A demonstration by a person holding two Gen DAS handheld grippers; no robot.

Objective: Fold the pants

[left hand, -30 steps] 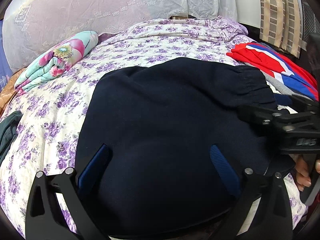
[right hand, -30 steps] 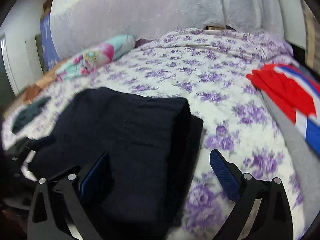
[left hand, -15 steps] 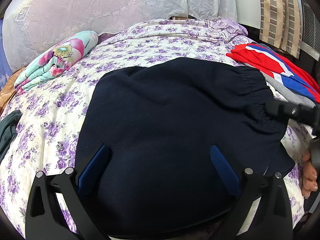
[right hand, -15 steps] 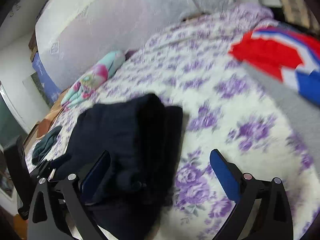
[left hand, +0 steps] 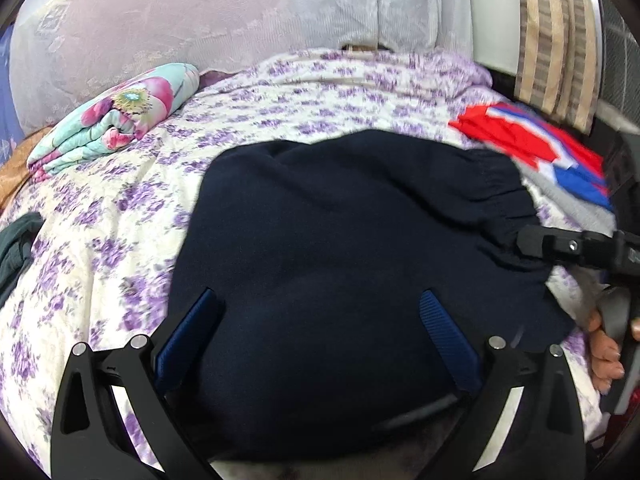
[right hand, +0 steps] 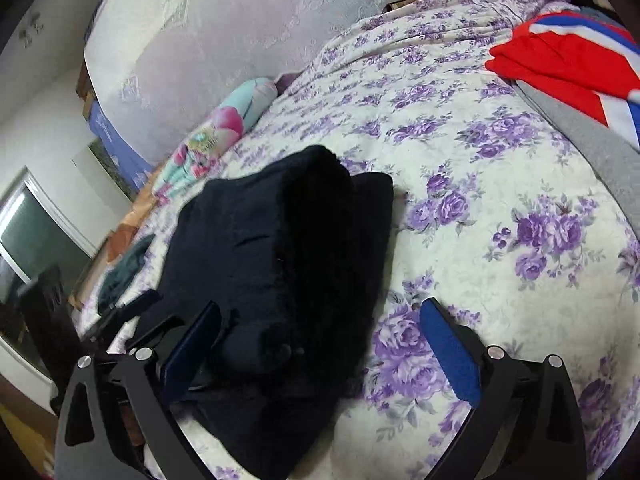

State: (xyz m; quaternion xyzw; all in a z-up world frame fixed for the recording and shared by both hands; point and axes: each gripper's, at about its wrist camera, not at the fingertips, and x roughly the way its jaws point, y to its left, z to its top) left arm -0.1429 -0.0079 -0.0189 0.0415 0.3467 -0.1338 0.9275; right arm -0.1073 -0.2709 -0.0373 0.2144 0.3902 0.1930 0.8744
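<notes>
The dark navy pants (left hand: pixel 340 248) lie folded into a thick stack on the purple-flowered bedspread (left hand: pixel 120 216), elastic waistband toward the right. My left gripper (left hand: pixel 320 328) is open, low over the near edge of the stack, its fingers apart above the cloth. My right gripper (right hand: pixel 320 336) is open at the right end of the pants (right hand: pixel 288 248), left finger over the dark cloth, right finger over the bedspread (right hand: pixel 500 184). The right gripper also shows in the left wrist view (left hand: pixel 560 244), beside the waistband.
A rolled floral quilt (left hand: pixel 116 116) lies at the far left by the headboard. A red, white and blue garment (left hand: pixel 532 148) on grey cloth lies at the right. A dark green cloth (left hand: pixel 16 244) lies at the left edge. A striped curtain (left hand: pixel 556 40) hangs at the back right.
The right gripper has swung to the right end of the pants and tilted. The left gripper has stayed open over the stack. The pants have not visibly moved.
</notes>
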